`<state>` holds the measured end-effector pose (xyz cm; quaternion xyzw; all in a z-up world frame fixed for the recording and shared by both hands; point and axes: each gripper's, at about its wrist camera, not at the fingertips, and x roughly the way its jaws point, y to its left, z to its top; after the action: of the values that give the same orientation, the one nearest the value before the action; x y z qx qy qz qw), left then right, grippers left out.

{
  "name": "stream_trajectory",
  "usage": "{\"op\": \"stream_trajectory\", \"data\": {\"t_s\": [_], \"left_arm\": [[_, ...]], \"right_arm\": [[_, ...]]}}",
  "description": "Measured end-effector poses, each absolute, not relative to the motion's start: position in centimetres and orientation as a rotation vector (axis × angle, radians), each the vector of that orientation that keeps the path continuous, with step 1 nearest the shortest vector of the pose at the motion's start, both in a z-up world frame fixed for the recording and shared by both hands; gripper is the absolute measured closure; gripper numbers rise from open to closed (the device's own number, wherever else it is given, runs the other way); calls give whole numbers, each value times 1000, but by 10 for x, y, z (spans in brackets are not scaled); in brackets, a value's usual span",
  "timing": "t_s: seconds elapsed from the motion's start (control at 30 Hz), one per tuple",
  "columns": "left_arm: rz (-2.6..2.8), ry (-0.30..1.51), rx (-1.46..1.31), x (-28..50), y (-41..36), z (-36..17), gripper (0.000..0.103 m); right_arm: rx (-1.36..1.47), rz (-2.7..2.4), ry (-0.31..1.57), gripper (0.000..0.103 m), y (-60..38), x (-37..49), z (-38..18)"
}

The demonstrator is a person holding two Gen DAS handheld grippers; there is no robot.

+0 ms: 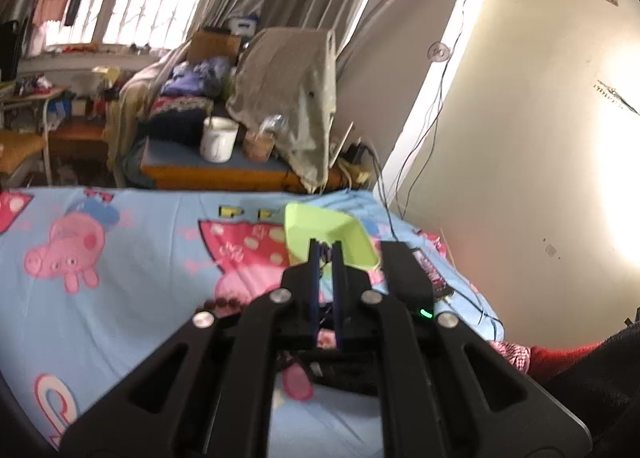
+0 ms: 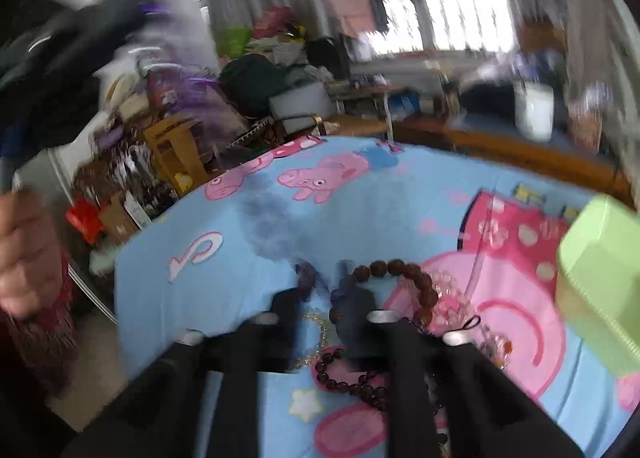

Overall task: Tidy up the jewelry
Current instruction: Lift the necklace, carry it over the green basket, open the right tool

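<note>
A light green tray [image 1: 332, 232] lies on the blue cartoon bedsheet [image 1: 132, 258], just beyond my left gripper [image 1: 326, 248]; its fingers stand close together with a thin dark cord between them. In the right wrist view the tray [image 2: 596, 282] sits at the right edge. My right gripper [image 2: 324, 278] is blurred, its fingers slightly apart above the sheet. A brown bead bracelet [image 2: 404, 278] lies just right of it, with a clear pink bracelet [image 2: 452, 298], a dark bead bracelet [image 2: 352, 378] and a thin gold chain [image 2: 316, 334] nearby.
A black device with a green light [image 1: 412, 278] and cables lies right of the tray near the wall. A low table with a white bucket [image 1: 218, 138] stands beyond the bed. Cluttered boxes [image 2: 168, 154] fill the floor left of the bed.
</note>
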<state>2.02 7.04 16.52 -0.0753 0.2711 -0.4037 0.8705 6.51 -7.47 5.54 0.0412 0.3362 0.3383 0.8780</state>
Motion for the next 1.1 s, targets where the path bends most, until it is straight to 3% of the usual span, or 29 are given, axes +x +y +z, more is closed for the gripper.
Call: {"op": "stream_trajectory", "data": {"t_s": [0.33,0.67,1.1], "left_arm": [[-900,518,-136,42,31,193,98],[-968,514,-148,94,-54,204,98],[-984,723,-112,160,-156,123,98]], "right_arm": [[234,634,614,103,-169,70,133],[201,442,554,103,-256,85,214],[81,295,882,103,-294,140,164]]}}
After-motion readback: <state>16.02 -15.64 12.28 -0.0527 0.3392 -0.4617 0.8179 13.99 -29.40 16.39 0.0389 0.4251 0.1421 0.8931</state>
